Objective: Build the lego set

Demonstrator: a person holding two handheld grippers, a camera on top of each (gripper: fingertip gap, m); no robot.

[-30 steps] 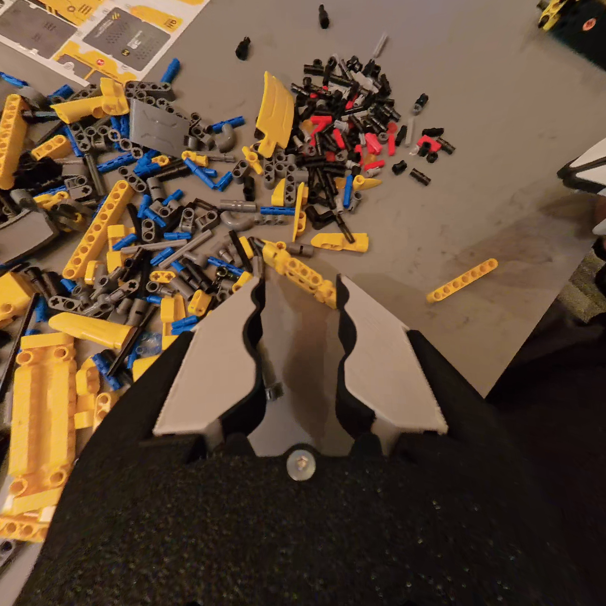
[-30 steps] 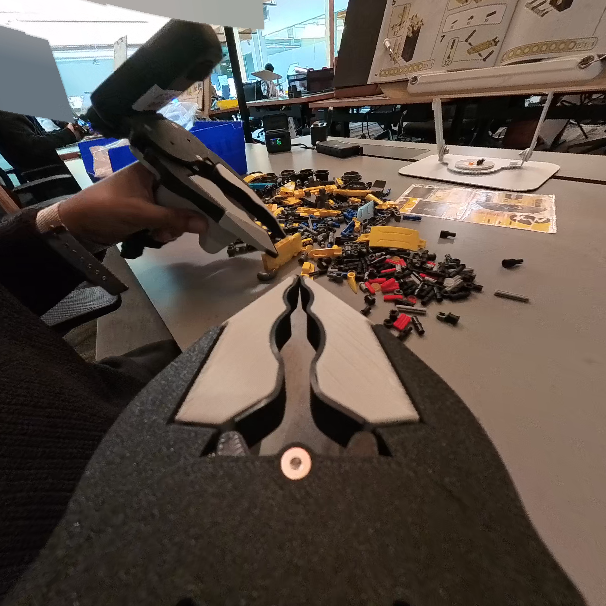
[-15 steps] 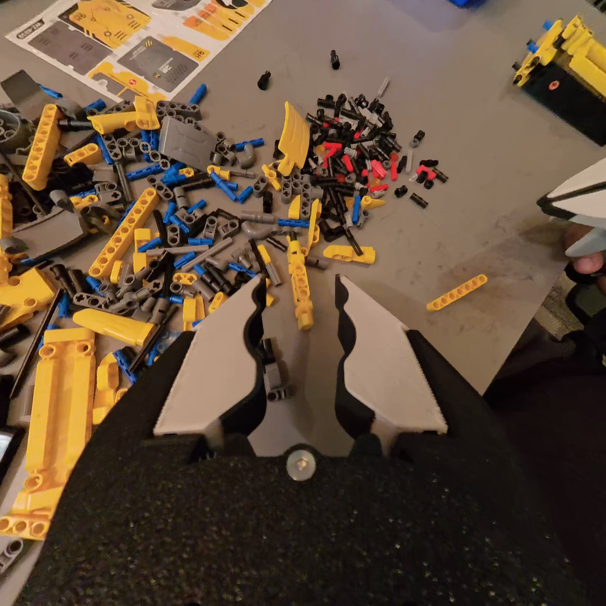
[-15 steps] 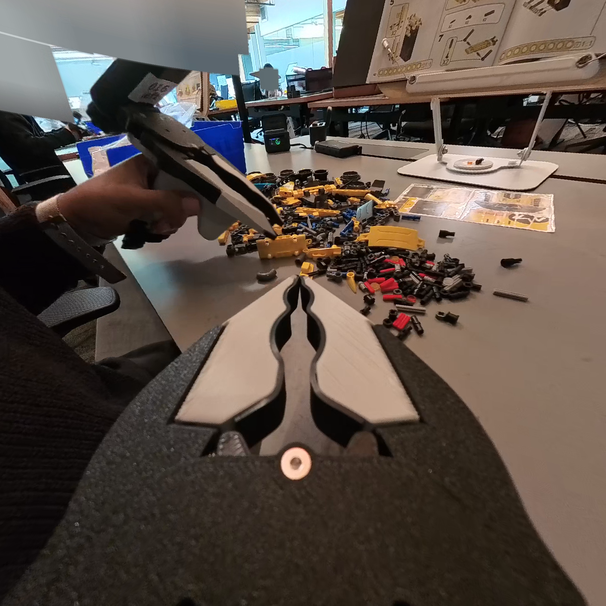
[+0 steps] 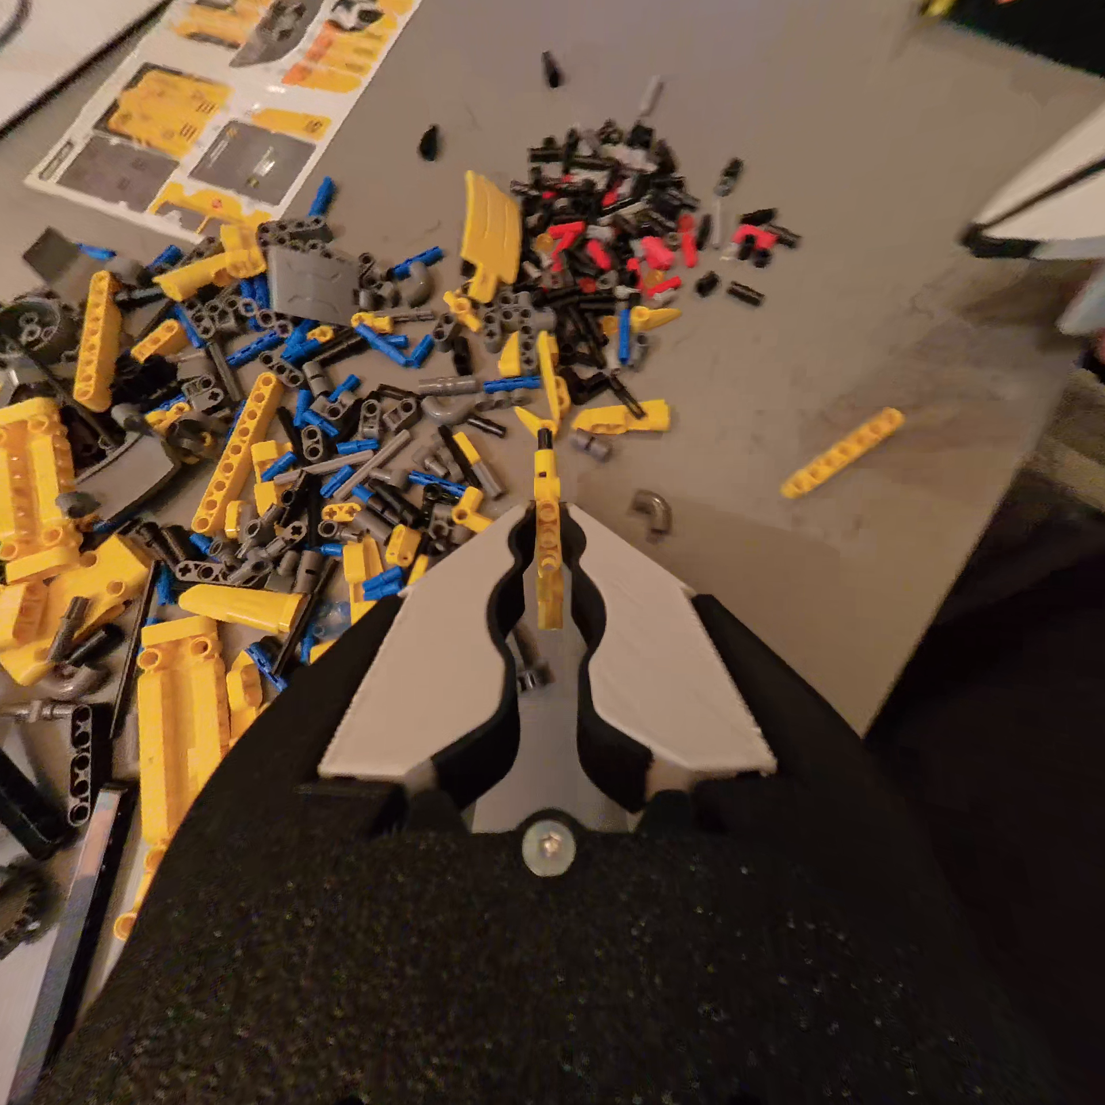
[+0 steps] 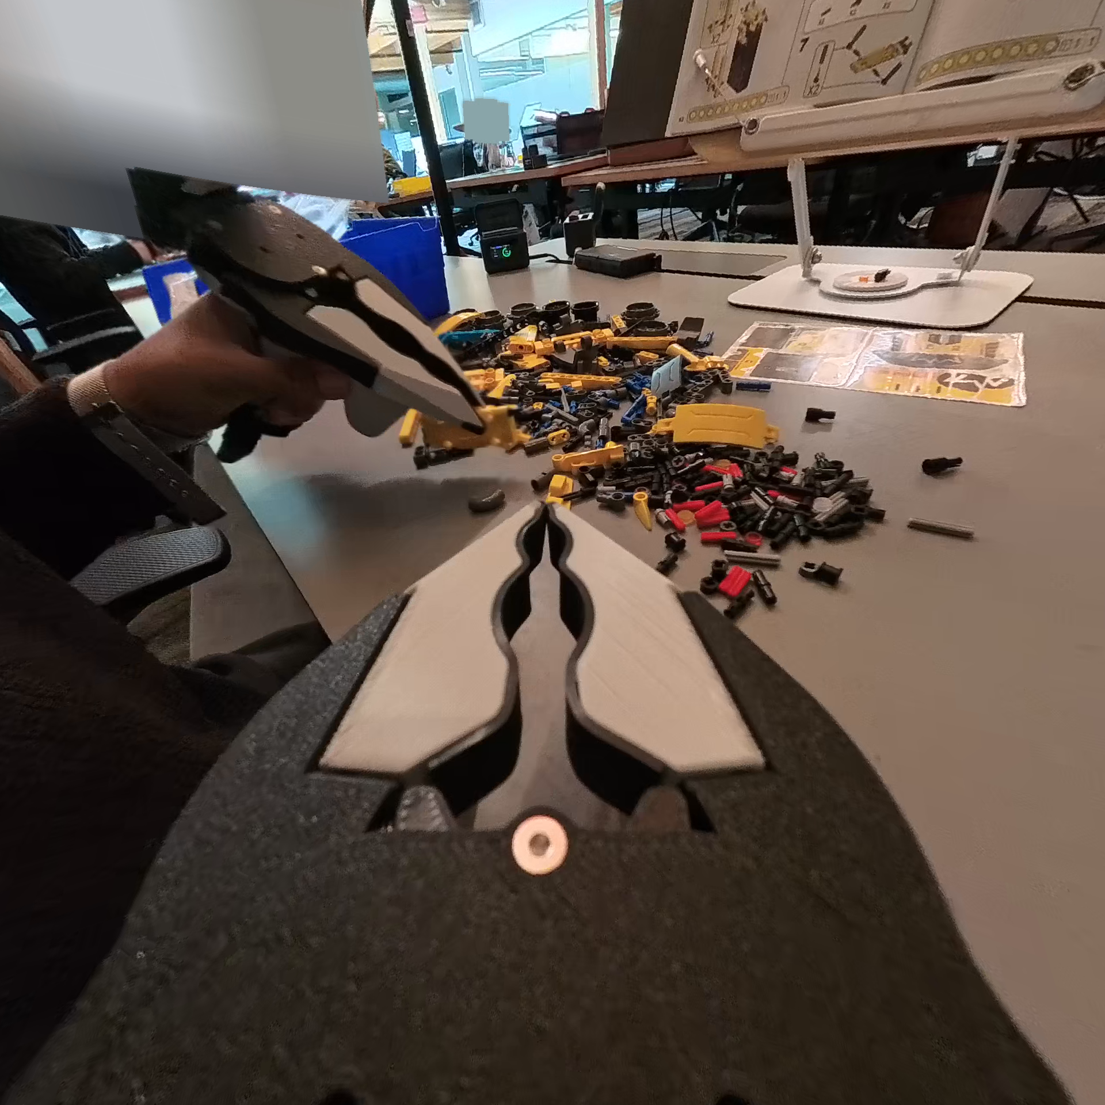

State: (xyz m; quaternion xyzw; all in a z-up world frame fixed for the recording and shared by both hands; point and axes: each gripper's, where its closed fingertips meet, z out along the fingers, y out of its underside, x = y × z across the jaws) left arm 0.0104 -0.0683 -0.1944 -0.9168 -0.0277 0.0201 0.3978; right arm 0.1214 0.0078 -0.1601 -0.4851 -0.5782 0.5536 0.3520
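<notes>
Left gripper (image 5: 545, 509) jaws now clamped on the yellow beam (image 5: 546, 526), earlier apart; right gripper (image 6: 546, 508) jaws closed, empty.

The left gripper (image 5: 547, 508) was spread wide a second ago, with a yellow beam (image 5: 547, 541) lying loose on the desk (image 5: 837, 335) ahead of its fingers (image 5: 472, 604). Now the fingers have closed on that beam, which stands nearly upright at centre frame, a black pin at its upper end. In the right wrist view the left gripper (image 6: 478, 421) has risen, and the beam (image 6: 499, 421) is off the desk at its tip. The grey elbow piece (image 5: 652, 508) now shows to the right of the fingers instead of between them.
</notes>
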